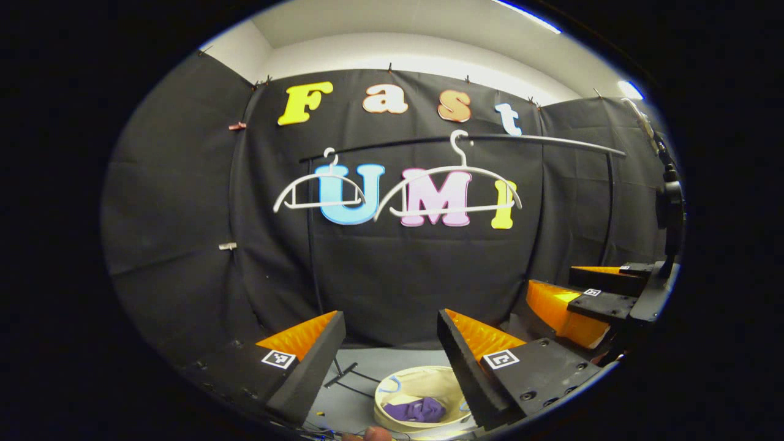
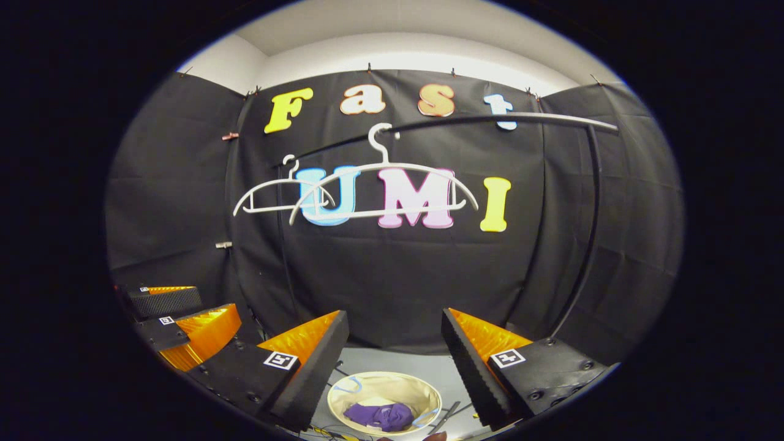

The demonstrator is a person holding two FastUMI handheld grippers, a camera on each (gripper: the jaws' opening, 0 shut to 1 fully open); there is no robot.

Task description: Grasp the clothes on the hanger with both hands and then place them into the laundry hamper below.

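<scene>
I see the garment rail spanning the booth, curving high across the back so that whatever hangs from it sits over the floor space below. Two bare white hangers ride on it: the larger hanger nearer the middle and the smaller hanger beside it, their arms just overlapping in the right gripper view. Neither carries any clothing.

Directly beneath stands the round cream laundry hamper, placed, I judge, so a released garment drops straight in. The purple garment lies crumpled inside it, which tells me the placing part of the task looks done.

My left gripper sits above the hamper with its fingers spread apart and nothing between them. My right gripper is likewise apart and empty, held beside the left one; I can see it off to the side in the left gripper view. Both point toward the rail rather than down, so I read this as hands clear of the load.
</scene>
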